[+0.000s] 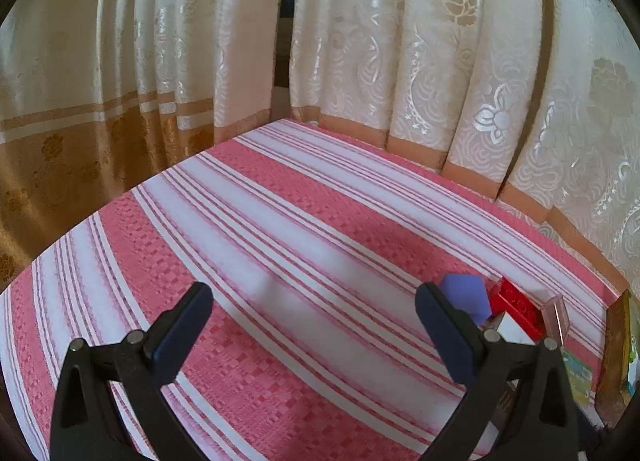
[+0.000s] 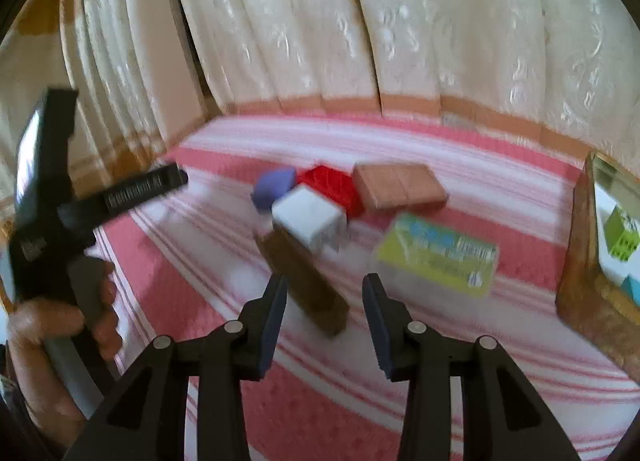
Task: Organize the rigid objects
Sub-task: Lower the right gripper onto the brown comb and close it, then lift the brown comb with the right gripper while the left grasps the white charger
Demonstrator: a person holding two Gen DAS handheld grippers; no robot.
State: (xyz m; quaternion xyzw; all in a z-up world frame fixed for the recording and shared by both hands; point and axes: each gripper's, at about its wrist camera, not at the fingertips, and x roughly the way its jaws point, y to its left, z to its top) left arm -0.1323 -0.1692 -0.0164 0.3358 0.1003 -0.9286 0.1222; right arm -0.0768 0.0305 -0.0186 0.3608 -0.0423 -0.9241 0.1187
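Note:
In the right wrist view a cluster of objects lies on the striped cloth: a purple block [image 2: 274, 187], a red brick [image 2: 334, 187], a white cube [image 2: 308, 219], a tan flat block [image 2: 400, 185], a long brown block [image 2: 304, 281] and a yellow-green box [image 2: 438, 255]. My right gripper [image 2: 325, 289] is open, its jaws on either side of the brown block's near end. My left gripper [image 1: 314, 297] is open and empty over bare cloth; the purple block [image 1: 466, 299] and red brick [image 1: 516, 307] lie to its right.
A wooden tray [image 2: 580, 273] holding a white and green box [image 2: 618, 237] stands at the right edge. Cream curtains [image 1: 400, 41] hang behind the table. The hand holding the left gripper [image 2: 60, 189] shows at the left of the right wrist view.

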